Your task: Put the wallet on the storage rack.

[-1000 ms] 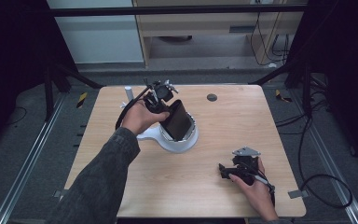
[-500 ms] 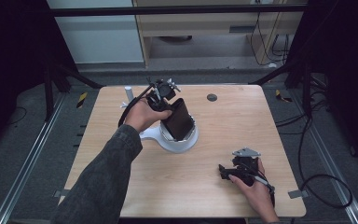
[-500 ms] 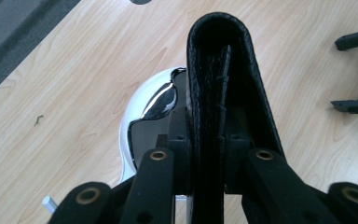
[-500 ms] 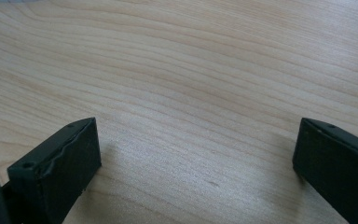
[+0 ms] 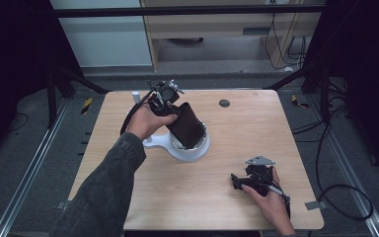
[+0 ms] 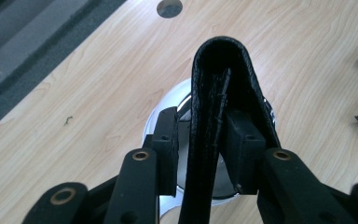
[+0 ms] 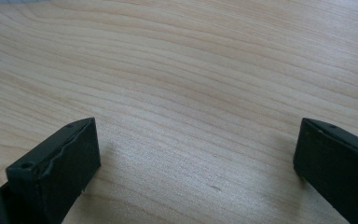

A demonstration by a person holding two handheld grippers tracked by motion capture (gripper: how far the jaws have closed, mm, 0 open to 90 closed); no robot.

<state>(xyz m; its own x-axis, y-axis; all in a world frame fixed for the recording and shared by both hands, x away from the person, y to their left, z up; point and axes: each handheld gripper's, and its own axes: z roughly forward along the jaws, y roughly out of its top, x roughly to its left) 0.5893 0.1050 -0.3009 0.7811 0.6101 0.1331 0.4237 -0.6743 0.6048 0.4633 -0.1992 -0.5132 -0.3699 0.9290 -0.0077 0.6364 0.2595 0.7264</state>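
Left hand-held gripper [image 6: 200, 154] loosening around black leather pouch [image 6: 223, 84] over white stand [image 5: 187, 148]; right hand-held gripper [image 7: 196, 154] spread on table [image 5: 256, 123].

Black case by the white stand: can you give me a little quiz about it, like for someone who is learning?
1. True or false: the black case lies flat on the table.
2. Which has the case between its jaws? A: left gripper. B: right gripper.
3. What colour is the round stand under the case?

Key: 1 false, it leans over the stand. 2 A; its jaws have just been opening, and one pad is off the case. 3 white.
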